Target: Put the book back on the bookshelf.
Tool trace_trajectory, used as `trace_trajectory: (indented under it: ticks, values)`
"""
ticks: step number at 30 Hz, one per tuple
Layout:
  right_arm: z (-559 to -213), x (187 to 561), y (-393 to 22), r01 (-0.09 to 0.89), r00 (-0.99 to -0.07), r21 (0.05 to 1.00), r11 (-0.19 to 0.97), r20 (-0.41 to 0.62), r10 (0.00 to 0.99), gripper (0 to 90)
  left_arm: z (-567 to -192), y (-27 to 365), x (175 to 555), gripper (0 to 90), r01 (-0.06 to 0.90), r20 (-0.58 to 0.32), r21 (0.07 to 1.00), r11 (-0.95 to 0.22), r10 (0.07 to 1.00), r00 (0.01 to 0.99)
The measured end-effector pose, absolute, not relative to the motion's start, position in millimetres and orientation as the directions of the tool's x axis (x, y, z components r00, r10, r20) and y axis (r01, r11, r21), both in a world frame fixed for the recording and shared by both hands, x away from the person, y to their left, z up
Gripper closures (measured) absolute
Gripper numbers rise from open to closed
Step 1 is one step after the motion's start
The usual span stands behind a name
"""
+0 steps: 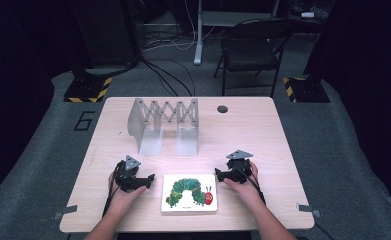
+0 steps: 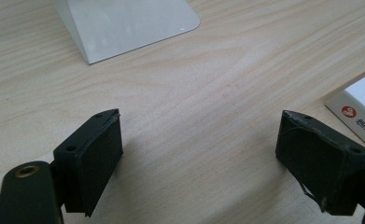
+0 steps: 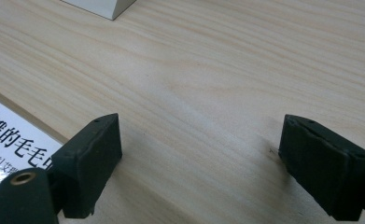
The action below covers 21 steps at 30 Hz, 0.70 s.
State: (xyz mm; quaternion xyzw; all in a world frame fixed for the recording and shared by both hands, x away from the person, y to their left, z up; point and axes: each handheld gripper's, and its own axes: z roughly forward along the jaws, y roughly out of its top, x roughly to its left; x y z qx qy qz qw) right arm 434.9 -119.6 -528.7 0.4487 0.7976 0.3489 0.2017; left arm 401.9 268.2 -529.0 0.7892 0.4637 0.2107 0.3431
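A white picture book (image 1: 190, 193) with a green caterpillar on its cover lies flat near the table's front edge. Just left of it rests my left gripper (image 1: 143, 181), jaws open over bare wood; the book's corner (image 2: 360, 105) shows at the right of the left gripper view (image 2: 199, 158). My right gripper (image 1: 222, 175) sits just right of the book's top corner, open too, nothing between its jaws (image 3: 199, 158). The book's edge with printed characters (image 3: 12, 144) shows at the left of the right gripper view.
A grey expanding metal book rack (image 1: 164, 122) stands at the table's middle back; its base plate (image 2: 124, 25) lies ahead of the left gripper. A round cable hole (image 1: 222, 109) is in the tabletop. A folding chair (image 1: 250, 50) stands beyond the table.
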Motion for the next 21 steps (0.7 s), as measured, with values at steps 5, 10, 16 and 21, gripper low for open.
trace_trajectory:
  ticks: [5,10,16,21]
  values:
    - [-528.8,434.8,-119.4,0.577,-0.515,0.737,0.352,-0.006,0.857,12.7,-529.7,267.4,402.0,14.4,0.583,0.019,0.742,-0.33,0.88,0.474]
    - [-528.8,434.8,-119.3,0.577,-0.516,0.738,0.35,-0.003,0.857,12.7,-530.3,266.7,402.1,14.3,0.581,0.018,0.747,-0.324,0.883,0.469]
    - [-528.6,434.7,-119.3,0.577,-0.515,0.738,0.35,-0.004,0.857,12.6,-530.2,266.5,401.9,14.3,0.583,0.017,0.746,-0.321,0.884,0.466]
    - [-528.7,434.8,-119.3,0.577,-0.515,0.738,0.351,-0.005,0.857,12.7,-530.2,266.4,401.9,14.2,0.583,0.016,0.746,-0.321,0.885,0.466]
